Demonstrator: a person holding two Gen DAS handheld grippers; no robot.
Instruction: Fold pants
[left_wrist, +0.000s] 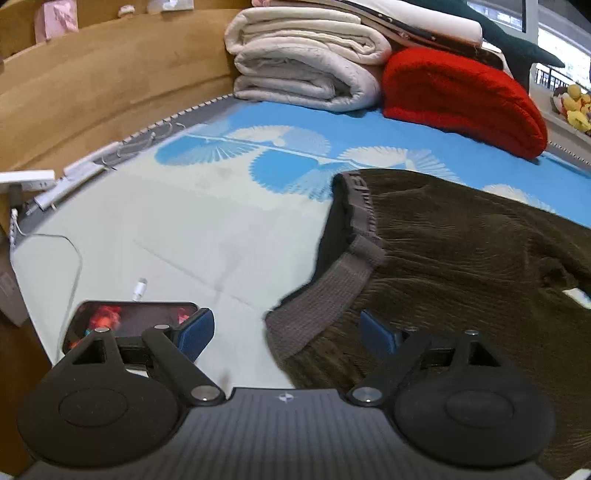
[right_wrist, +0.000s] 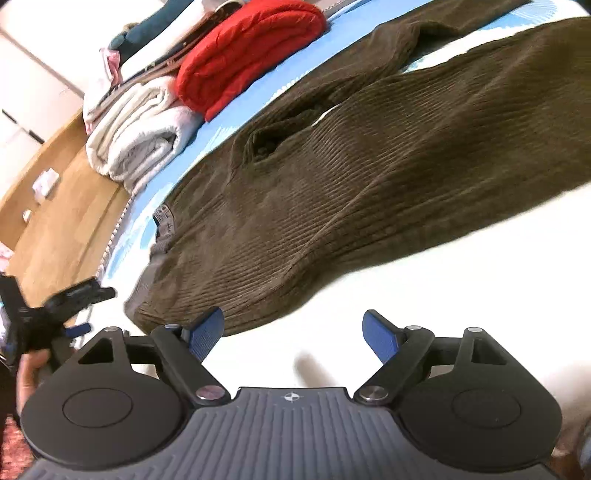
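Brown corduroy pants (left_wrist: 461, 258) lie spread on the bed, with a grey ribbed waistband (left_wrist: 332, 291) at their near left end. My left gripper (left_wrist: 286, 332) is open just above the waistband's near corner, holding nothing. In the right wrist view the pants (right_wrist: 351, 177) stretch away to the upper right, both legs side by side. My right gripper (right_wrist: 293, 332) is open and empty over the bare sheet, just short of the pants' near edge. The left gripper also shows in the right wrist view (right_wrist: 74, 295), at the far left.
The bed sheet (left_wrist: 184, 229) is pale with blue fan prints. Folded white quilts (left_wrist: 306, 62) and a red blanket (left_wrist: 461, 96) are stacked at the head. A phone (left_wrist: 125, 321) and a white cable (left_wrist: 140, 288) lie near the left edge. A wooden frame (left_wrist: 92, 85) borders the bed.
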